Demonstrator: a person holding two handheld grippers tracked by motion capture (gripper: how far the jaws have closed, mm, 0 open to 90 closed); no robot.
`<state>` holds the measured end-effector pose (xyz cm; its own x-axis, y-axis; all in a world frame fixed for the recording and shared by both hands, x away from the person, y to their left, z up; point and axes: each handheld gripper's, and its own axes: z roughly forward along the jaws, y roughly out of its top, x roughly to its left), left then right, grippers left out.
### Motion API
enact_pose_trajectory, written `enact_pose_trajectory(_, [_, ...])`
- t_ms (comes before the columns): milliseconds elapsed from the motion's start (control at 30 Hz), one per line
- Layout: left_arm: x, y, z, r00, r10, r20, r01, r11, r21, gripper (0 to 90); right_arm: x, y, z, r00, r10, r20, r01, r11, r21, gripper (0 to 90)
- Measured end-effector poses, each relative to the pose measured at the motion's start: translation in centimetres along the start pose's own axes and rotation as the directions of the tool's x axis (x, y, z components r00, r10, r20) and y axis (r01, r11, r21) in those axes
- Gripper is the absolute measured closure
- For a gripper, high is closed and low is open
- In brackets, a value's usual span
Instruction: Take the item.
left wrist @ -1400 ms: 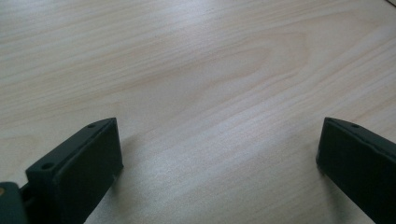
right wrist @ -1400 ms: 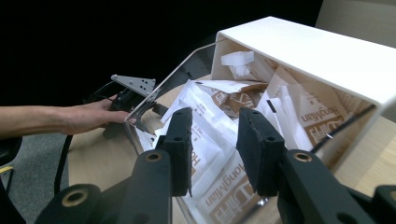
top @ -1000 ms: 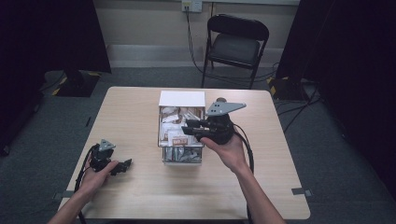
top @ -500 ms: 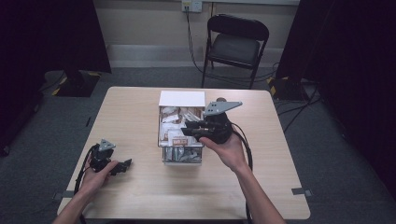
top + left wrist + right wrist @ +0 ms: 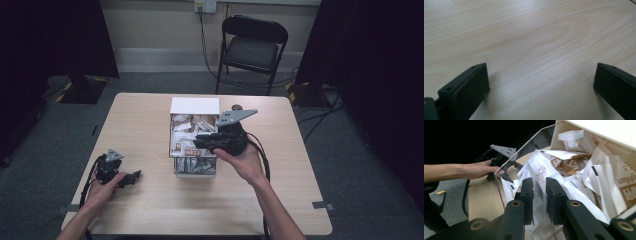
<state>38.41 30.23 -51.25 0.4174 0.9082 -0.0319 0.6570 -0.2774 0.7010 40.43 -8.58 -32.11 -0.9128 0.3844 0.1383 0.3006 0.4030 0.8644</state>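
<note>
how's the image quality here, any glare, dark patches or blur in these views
High view: even light on the table, but the room edges fall to black and the packets in the box lack detail. Left gripper view: a soft sheen on the wood between the jaws, which cast faint shadows. Right gripper view: the near jaws and packets look soft, the upper left is black, and the clear wall carries a pale reflection.

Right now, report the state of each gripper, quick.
Left gripper: open, empty, low over the table.
Right gripper: nearly closed on a white packet in the box.
</note>
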Motion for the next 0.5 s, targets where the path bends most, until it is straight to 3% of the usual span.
enact_pose_trajectory(233, [0.0,0.0,0.0,1.0,0.0,0.0,0.0,1.0,0.0,0.0,0.28,0.09,-0.01,0.9996,-0.019,-0.022,0.019,1.0,0.007,81.4])
enact_pose_trajectory(500, [0.04,-0.01,-0.01,1.0,0.003,0.004,-0.003,1.0,0.0,0.0,0.3,-0.07,0.1,0.9985,0.002,-0.055,-0.002,1.0,0.01,83.0])
